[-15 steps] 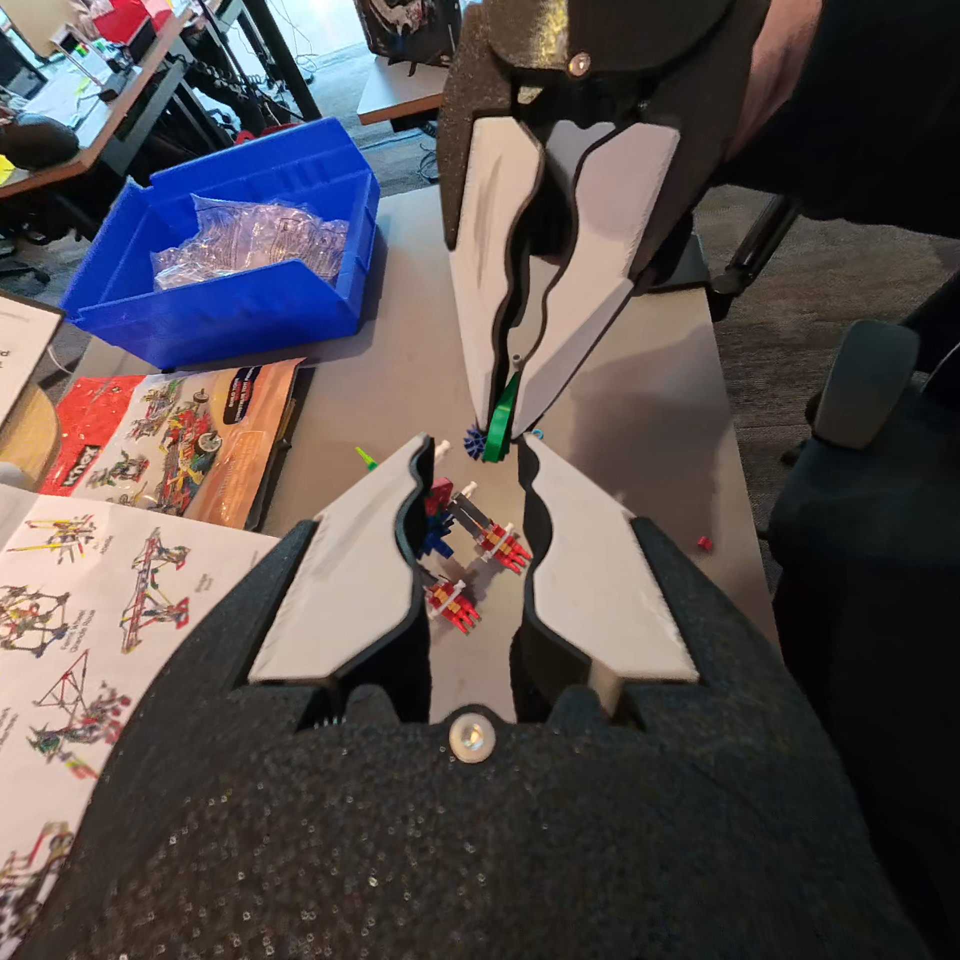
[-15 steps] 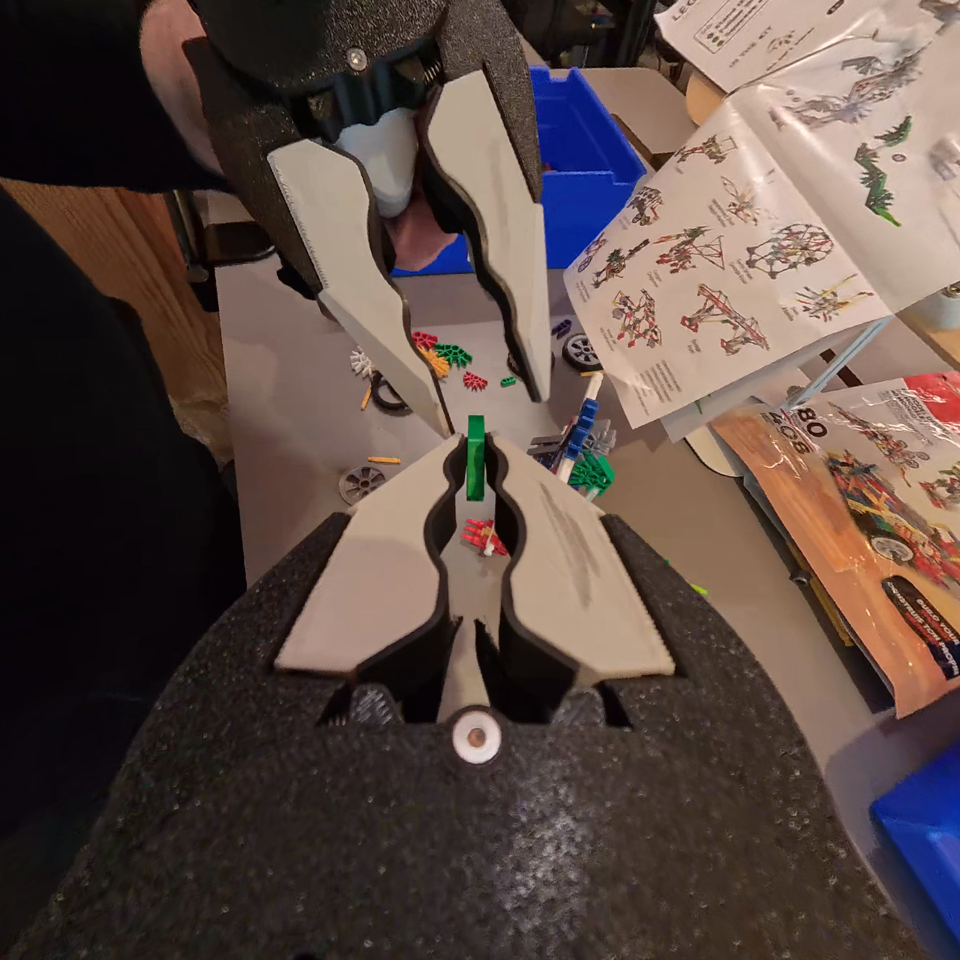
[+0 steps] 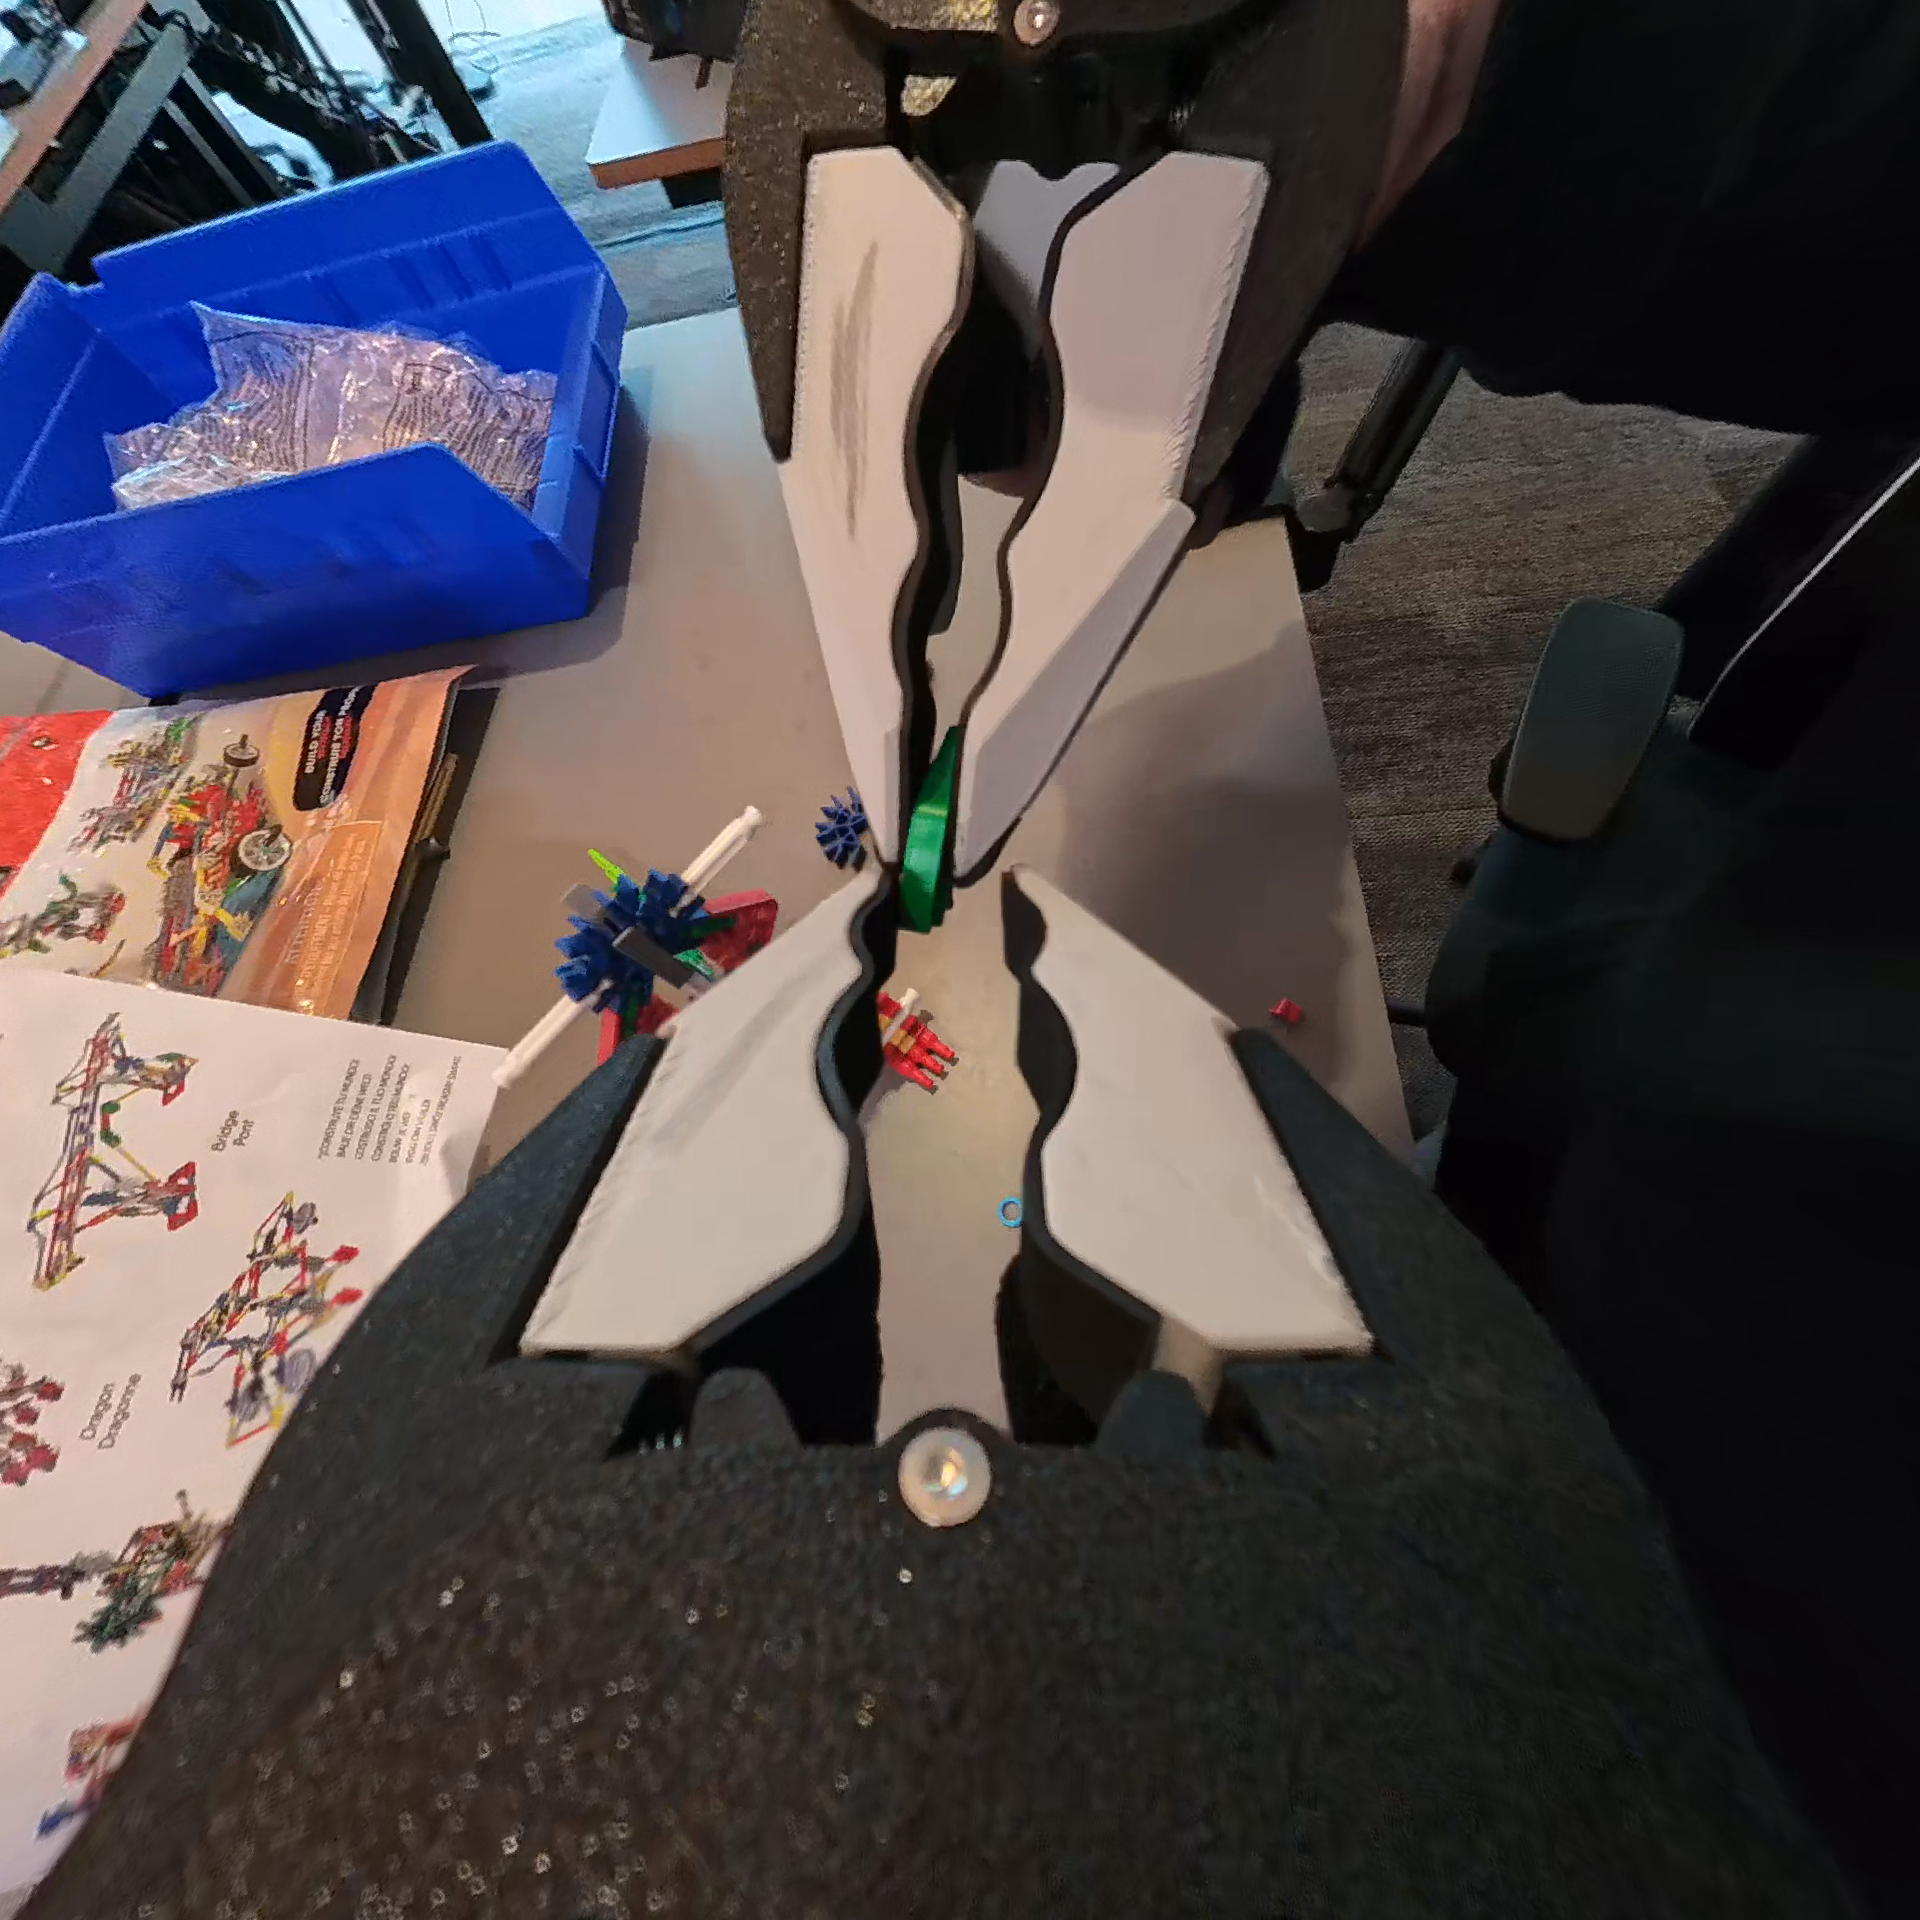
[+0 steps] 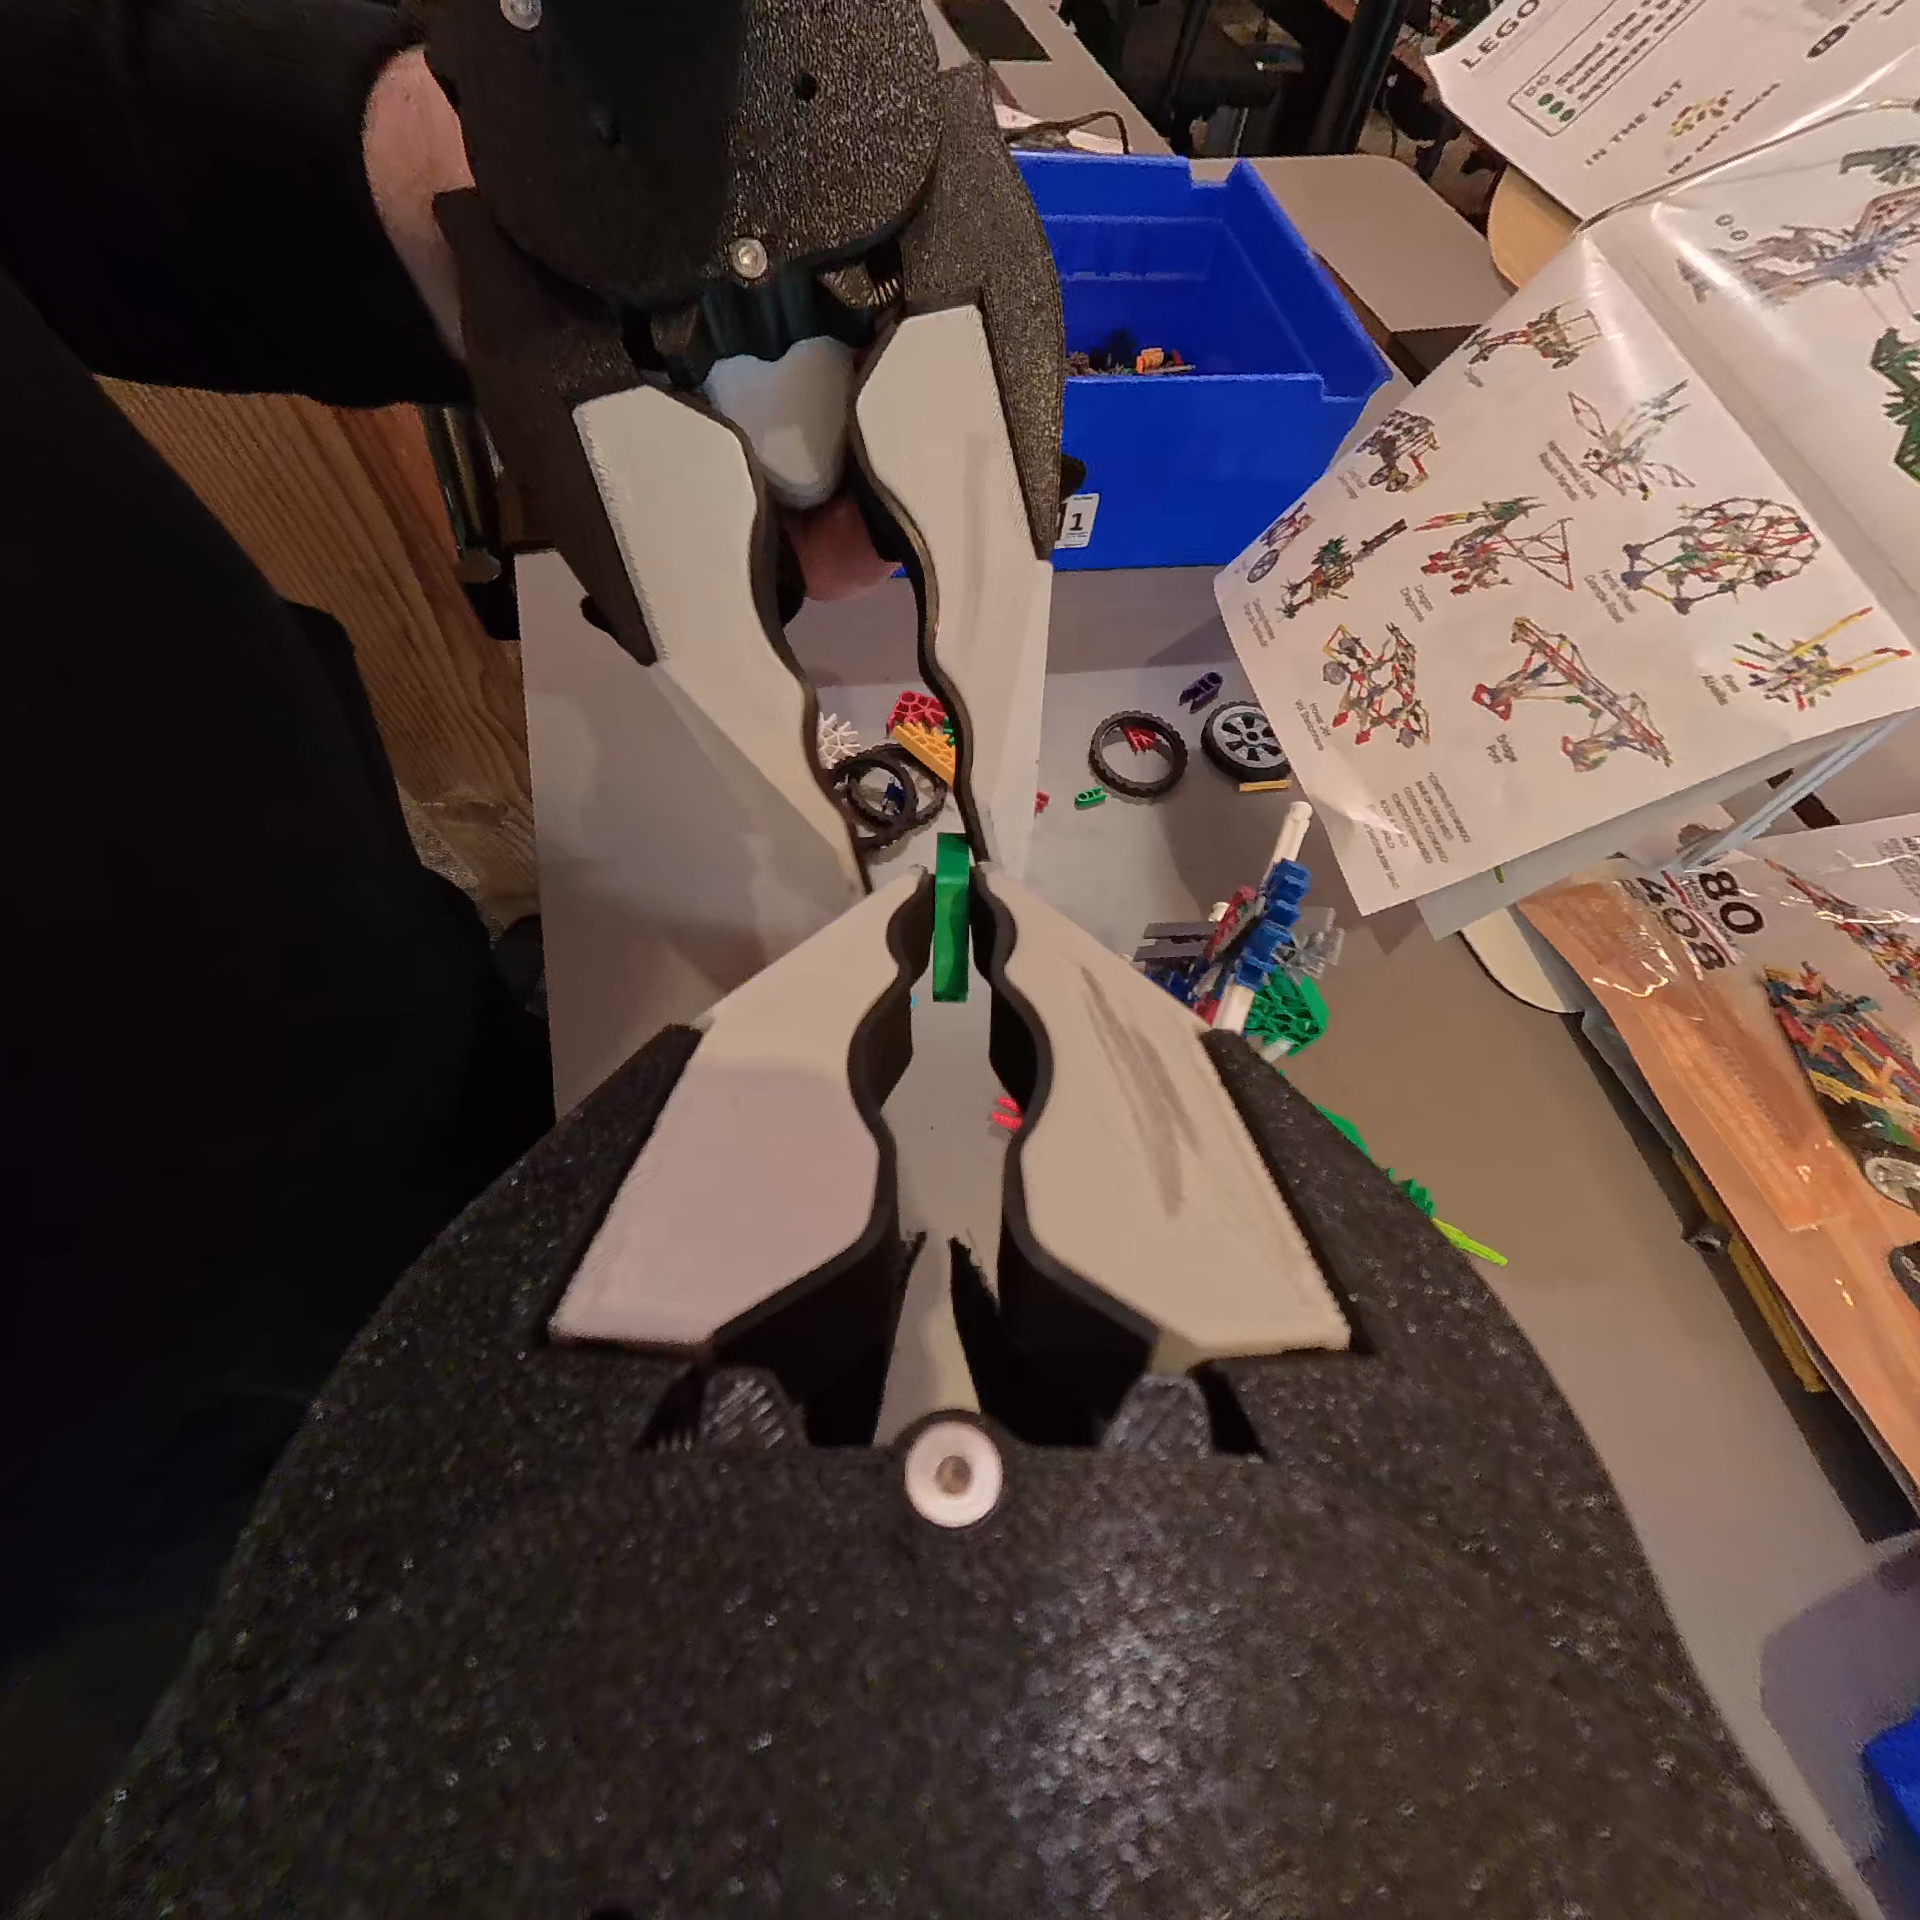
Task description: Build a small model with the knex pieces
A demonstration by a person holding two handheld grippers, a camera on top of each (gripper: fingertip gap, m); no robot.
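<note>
My right gripper is shut on a flat green piece, which it holds on edge above the grey table. In the left wrist view the right gripper comes down from the top with the green piece at its tips. My left gripper is open, tip to tip with the right one, and its left fingertip is close to the green piece. In the right wrist view the left gripper reaches in from above, jaws apart around the piece's top end. A small red and white piece lies on the table between the left fingers.
A blue, white and red rod assembly lies left of the left gripper, with a blue connector behind it. A blue bin holds plastic bags. A booklet and picture sheet cover the left. Tyres, a wheel and loose pieces lie beyond. The tips of both grippers are at nearly the same place.
My left gripper has shifted right and closer to the right gripper. The rod assembly, earlier between its fingers, now lies to its left. The right gripper still holds the green piece.
</note>
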